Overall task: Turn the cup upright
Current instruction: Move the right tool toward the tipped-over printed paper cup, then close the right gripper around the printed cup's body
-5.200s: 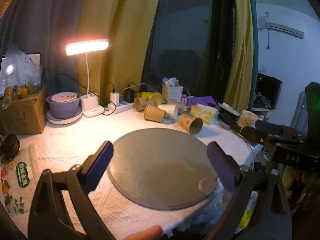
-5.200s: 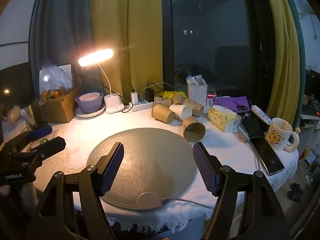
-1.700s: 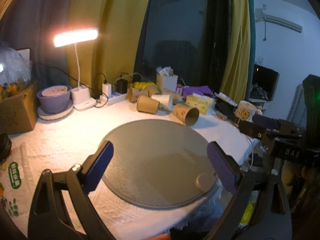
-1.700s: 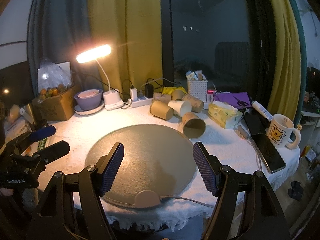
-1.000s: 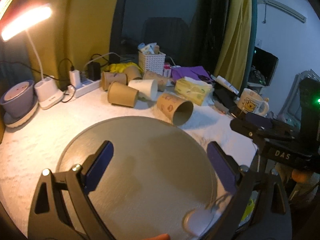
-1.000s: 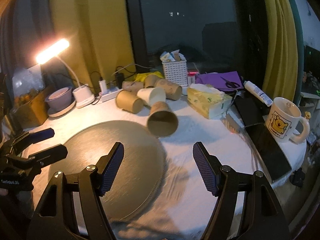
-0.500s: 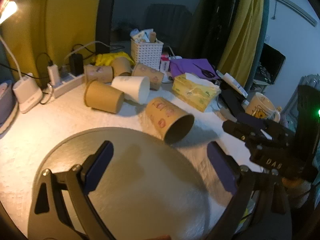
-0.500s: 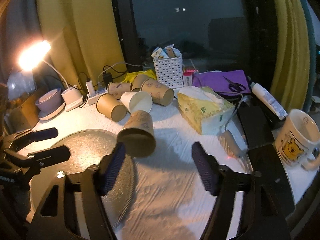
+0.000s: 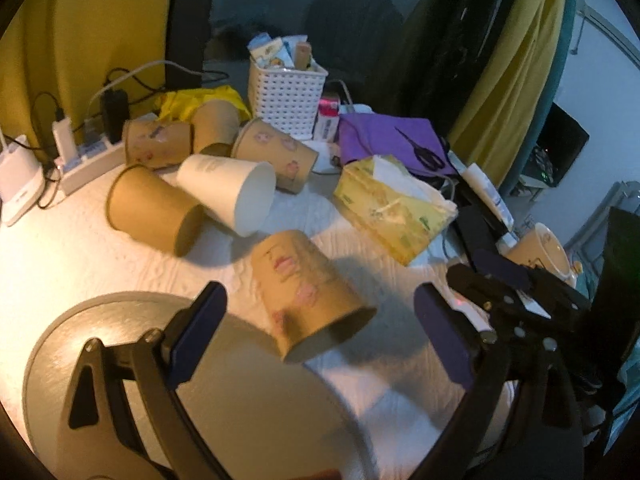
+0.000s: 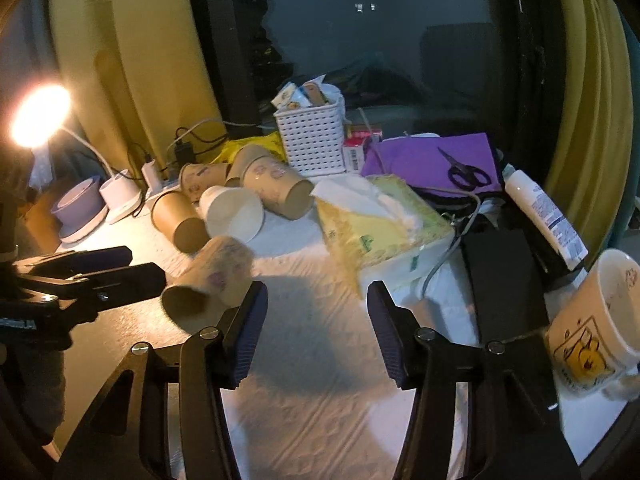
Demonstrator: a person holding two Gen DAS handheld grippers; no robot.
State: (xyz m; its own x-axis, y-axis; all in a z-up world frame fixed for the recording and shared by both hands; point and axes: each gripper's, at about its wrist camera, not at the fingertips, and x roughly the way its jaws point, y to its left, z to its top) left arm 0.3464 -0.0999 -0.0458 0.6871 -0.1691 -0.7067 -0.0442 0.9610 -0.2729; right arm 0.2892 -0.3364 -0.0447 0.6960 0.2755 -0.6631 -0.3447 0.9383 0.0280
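Observation:
A brown paper cup with pink prints [image 9: 308, 292] lies on its side at the far edge of the round grey mat [image 9: 248, 412], its mouth towards me; it also shows in the right wrist view [image 10: 212, 280]. My left gripper [image 9: 320, 328] is open, and the cup lies between its fingers without touching them. My right gripper [image 10: 314, 328] is open and empty over the white cloth, just right of the cup. Each gripper shows in the other's view.
Several more paper cups [image 9: 224, 188] lie on their sides behind. A white basket [image 9: 286, 92], a yellow tissue box [image 9: 392, 208], purple cloth with scissors [image 10: 464, 170], a dark phone [image 10: 504, 280], a mug [image 10: 596, 320] and a lit lamp [image 10: 38, 116] crowd the table.
Both grippers have moved forward and down towards the lying cups. The printed cup now lies between my left fingers. My right gripper has swung right, so the cup sits left of it.

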